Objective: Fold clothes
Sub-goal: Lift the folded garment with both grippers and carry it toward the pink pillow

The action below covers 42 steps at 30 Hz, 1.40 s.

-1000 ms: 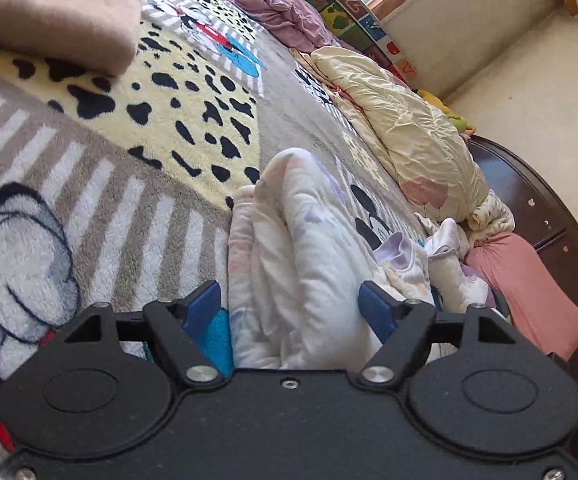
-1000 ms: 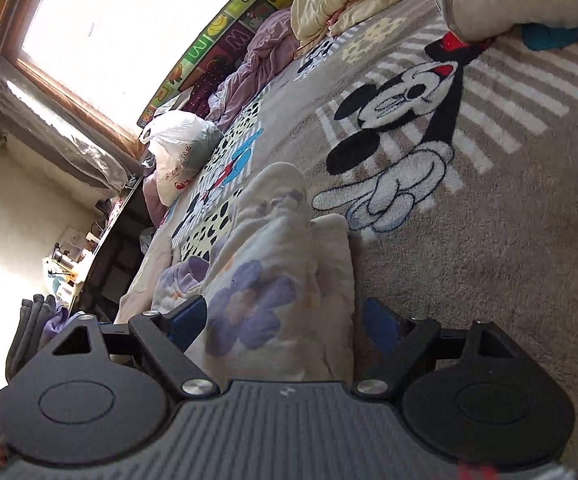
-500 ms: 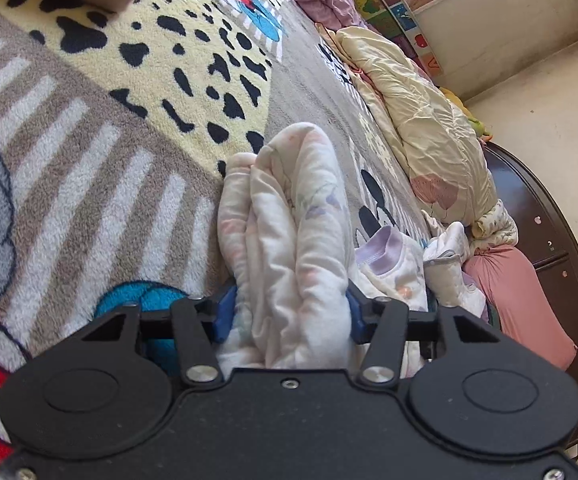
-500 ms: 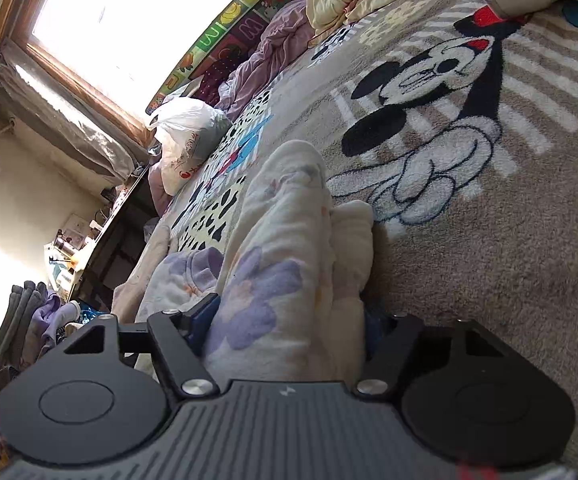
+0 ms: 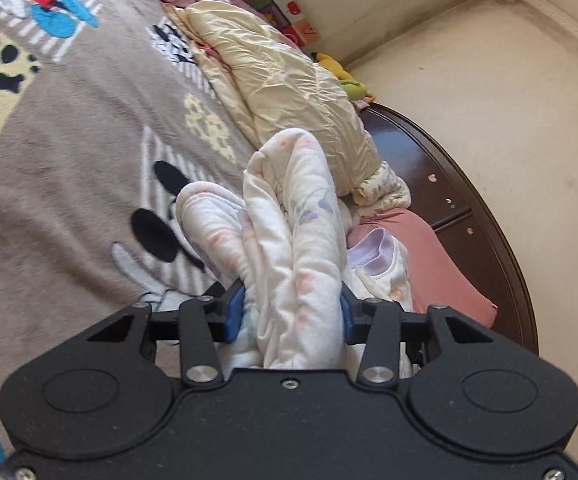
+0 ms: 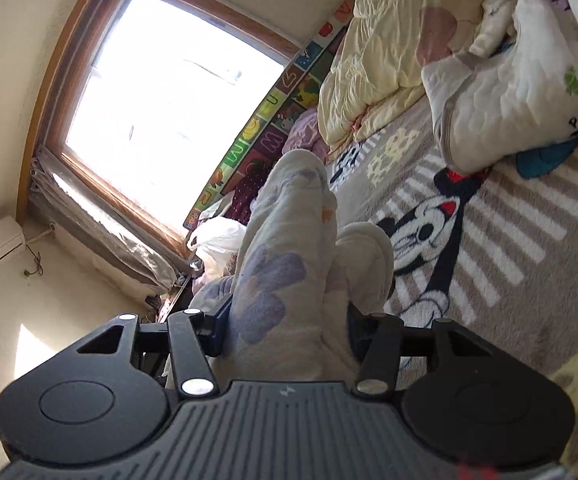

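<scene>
the largest thing is the cartoon blanket (image 5: 69,184) that covers the bed; all places here are told from it. on its far side lies a crumpled yellow quilt (image 5: 281,80), and near that a pink cushion (image 5: 441,264) at the blanket's edge beside the dark wooden bed frame (image 5: 489,248).

the floral garment (image 5: 297,240) is above the blanket, bunched in thick rolls. the left gripper (image 5: 289,314) has its jaws closed in on one bunch of it, and the right gripper (image 6: 285,326) has its jaws closed in on another bunch (image 6: 289,264); in both views the cloth fills the gap fully.

for progress, i judge the garment is gathered in several layers but not a neat flat fold, and it is not laid down. this fits a fold being carried over, or equally a lifting of the piece to spread it. the rest of the garment is hidden.

in each view the held roll runs straight away from the jaws, its rounded end pointing forward and up from the blanket.
</scene>
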{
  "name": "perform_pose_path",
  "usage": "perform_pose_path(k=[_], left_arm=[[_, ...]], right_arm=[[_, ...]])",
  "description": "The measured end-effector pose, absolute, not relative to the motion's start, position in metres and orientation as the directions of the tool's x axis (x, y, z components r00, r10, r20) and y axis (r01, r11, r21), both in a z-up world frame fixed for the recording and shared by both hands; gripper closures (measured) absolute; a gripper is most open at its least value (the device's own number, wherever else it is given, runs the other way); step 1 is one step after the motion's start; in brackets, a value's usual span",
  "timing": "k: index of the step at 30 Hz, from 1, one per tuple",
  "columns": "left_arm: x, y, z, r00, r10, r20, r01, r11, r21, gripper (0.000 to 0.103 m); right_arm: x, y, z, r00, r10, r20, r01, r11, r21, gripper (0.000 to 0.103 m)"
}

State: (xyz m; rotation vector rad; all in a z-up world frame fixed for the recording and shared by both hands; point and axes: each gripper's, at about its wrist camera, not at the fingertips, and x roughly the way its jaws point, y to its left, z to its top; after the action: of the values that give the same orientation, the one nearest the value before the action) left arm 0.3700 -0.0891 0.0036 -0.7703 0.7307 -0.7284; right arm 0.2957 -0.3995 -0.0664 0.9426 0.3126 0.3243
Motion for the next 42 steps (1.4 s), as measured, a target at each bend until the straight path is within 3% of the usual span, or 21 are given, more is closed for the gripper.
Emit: perform_pose_path(k=[8, 11, 14, 16, 18, 20, 21, 22, 24, 26, 30, 32, 34, 36, 42], left_arm=[[0.439, -0.212, 0.034, 0.395, -0.918, -0.047, 0.562, 0.281, -0.778, 0.06], [0.461, -0.245, 0.027, 0.354, -0.935, 0.001, 0.592, 0.223, -0.774, 0.06], [0.485, -0.276, 0.017, 0.318, -0.947, 0.039, 0.611, 0.173, -0.773, 0.06], [0.503, -0.293, 0.004, 0.309, -0.951, 0.028, 0.6, 0.172, -0.781, 0.06], [0.524, -0.305, -0.018, 0.322, -0.946, -0.038, 0.545, 0.218, -0.81, 0.058], [0.547, -0.325, -0.056, 0.376, -0.859, -0.348, 0.351, 0.479, -0.804, 0.059], [0.552, -0.325, -0.068, 0.383, -0.845, -0.374, 0.31, 0.498, -0.81, 0.055], [0.556, -0.324, -0.08, 0.389, -0.835, -0.39, 0.273, 0.508, -0.817, 0.054], [0.554, -0.326, -0.073, 0.394, -0.819, -0.418, 0.289, 0.542, -0.789, 0.054], [0.552, -0.326, -0.064, 0.409, -0.805, -0.429, 0.298, 0.562, -0.772, 0.05], [0.537, -0.312, -0.042, 0.464, -0.787, -0.406, 0.3, 0.571, -0.764, 0.026], [0.524, -0.298, -0.028, 0.484, -0.784, -0.389, 0.309, 0.569, -0.762, 0.024], [0.508, -0.282, -0.011, 0.503, -0.777, -0.379, 0.332, 0.578, -0.745, 0.024], [0.488, -0.266, 0.002, 0.518, -0.765, -0.382, 0.343, 0.595, -0.727, 0.024], [0.402, -0.2, 0.041, 0.566, -0.735, -0.374, 0.431, 0.65, -0.625, 0.021]], right_arm=[[0.299, -0.516, -0.024, 0.981, 0.164, 0.102, -0.184, 0.64, 0.746, 0.049], [0.306, -0.554, -0.022, 0.981, 0.084, 0.175, -0.186, 0.662, 0.726, 0.049], [0.322, -0.584, -0.036, 0.983, 0.024, 0.183, -0.155, 0.649, 0.745, 0.049], [0.336, -0.599, -0.054, 0.989, -0.012, 0.149, -0.11, 0.612, 0.783, 0.048], [0.354, -0.61, -0.074, 0.996, -0.047, 0.071, -0.032, 0.562, 0.826, 0.046], [0.385, -0.617, -0.098, 0.987, -0.047, -0.151, 0.154, 0.501, 0.852, 0.043], [0.405, -0.62, -0.112, 0.952, -0.025, -0.304, 0.279, 0.477, 0.834, 0.048], [0.418, -0.622, -0.12, 0.923, -0.013, -0.384, 0.346, 0.467, 0.814, 0.054], [0.432, -0.622, -0.127, 0.896, -0.008, -0.444, 0.396, 0.468, 0.79, 0.053], [0.438, -0.623, -0.13, 0.888, -0.006, -0.459, 0.408, 0.47, 0.783, 0.052], [0.437, -0.621, -0.124, 0.9, 0.001, -0.437, 0.378, 0.498, 0.781, 0.049], [0.428, -0.618, -0.111, 0.918, 0.003, -0.397, 0.339, 0.514, 0.788, 0.041], [0.409, -0.614, -0.092, 0.939, -0.013, -0.343, 0.296, 0.538, 0.789, 0.02], [0.389, -0.608, -0.072, 0.947, -0.026, -0.32, 0.276, 0.579, 0.767, 0.013], [0.325, -0.579, -0.022, 0.953, -0.009, -0.304, 0.227, 0.687, 0.691, 0.007]])
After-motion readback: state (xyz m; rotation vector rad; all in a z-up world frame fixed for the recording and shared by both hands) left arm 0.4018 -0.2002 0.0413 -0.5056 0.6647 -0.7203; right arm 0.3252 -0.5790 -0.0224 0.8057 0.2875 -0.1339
